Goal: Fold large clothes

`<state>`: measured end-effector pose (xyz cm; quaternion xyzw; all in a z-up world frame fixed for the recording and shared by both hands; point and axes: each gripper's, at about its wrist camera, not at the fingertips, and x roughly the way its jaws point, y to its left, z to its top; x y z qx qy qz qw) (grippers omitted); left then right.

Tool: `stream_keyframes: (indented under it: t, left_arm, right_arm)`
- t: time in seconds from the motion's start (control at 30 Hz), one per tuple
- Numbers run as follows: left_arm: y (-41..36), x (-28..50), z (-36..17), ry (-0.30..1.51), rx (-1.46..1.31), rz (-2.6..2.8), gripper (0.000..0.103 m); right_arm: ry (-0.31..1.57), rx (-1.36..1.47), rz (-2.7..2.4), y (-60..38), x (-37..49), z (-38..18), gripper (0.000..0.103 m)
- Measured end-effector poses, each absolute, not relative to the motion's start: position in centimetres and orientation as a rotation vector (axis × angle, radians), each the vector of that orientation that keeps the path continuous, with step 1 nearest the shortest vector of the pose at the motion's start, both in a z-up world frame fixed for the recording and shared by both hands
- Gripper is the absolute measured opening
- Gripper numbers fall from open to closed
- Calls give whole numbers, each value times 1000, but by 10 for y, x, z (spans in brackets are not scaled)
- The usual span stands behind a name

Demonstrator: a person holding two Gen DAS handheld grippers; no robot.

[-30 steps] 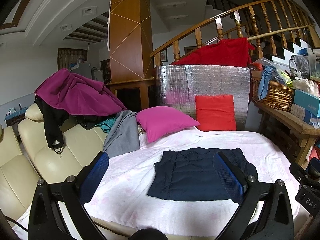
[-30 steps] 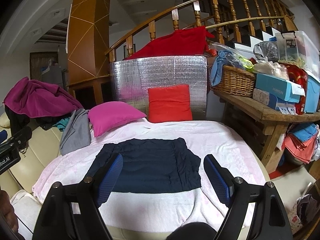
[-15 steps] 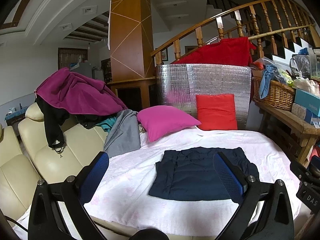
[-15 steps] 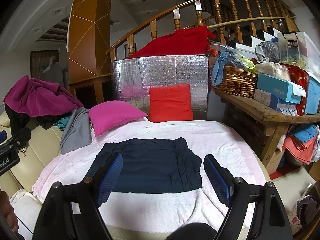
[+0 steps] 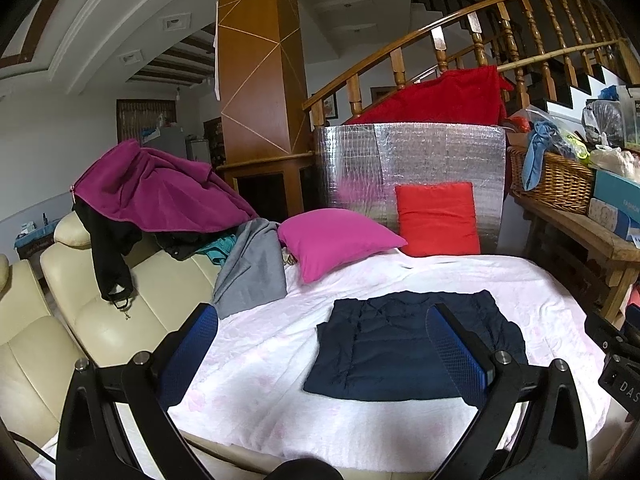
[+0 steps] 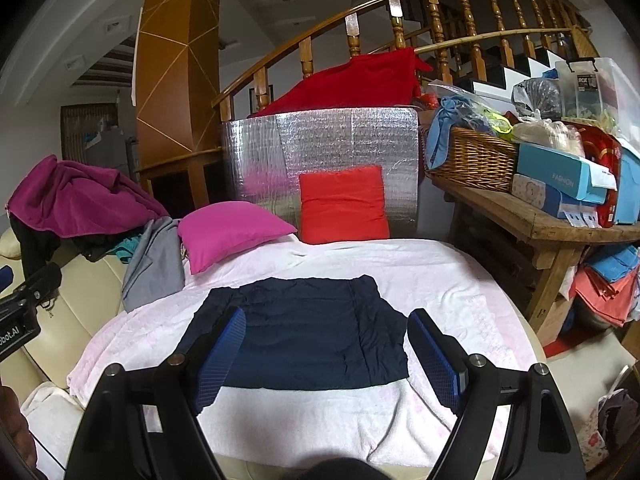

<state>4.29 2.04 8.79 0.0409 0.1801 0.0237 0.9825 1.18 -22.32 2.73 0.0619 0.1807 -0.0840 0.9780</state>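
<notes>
Left gripper (image 5: 320, 344): your jaws stand wide apart, holding nothing, hovering above the near edge of the pink blanket (image 5: 256, 364). Against a second ago, almost nothing has moved; the view has crept slightly. The dark jacket (image 5: 404, 352) lies flat, already folded into a compact rectangle, right of centre in this view and well clear of the pink cushion (image 5: 336, 240). Its long axis looks to run left to right, with the neater straight edge nearest you. The lull suggests this fold is finished or nearly so.

Right gripper (image 6: 326, 354): jaws released too, empty, poised above the near edge of the jacket (image 6: 300, 336), not touching it. Same stillness as before. From here the jacket sits centred, wider than deep, far edge towards the red cushion (image 6: 344, 204). The right flank bulges unevenly; judge whether it needs tucking.
</notes>
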Motion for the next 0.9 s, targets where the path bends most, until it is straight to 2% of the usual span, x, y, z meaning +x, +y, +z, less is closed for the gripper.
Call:
stream_keyframes:
  t: [0.47,0.9]
  left_arm:
    - [-2,70,86,386,75,-19,103]
    - [14,139,66,413,46,-15,103]
  right_arm:
    - [376,148,-219,-247,39,27,86]
    - [428,183,-215,-258,107,9,86]
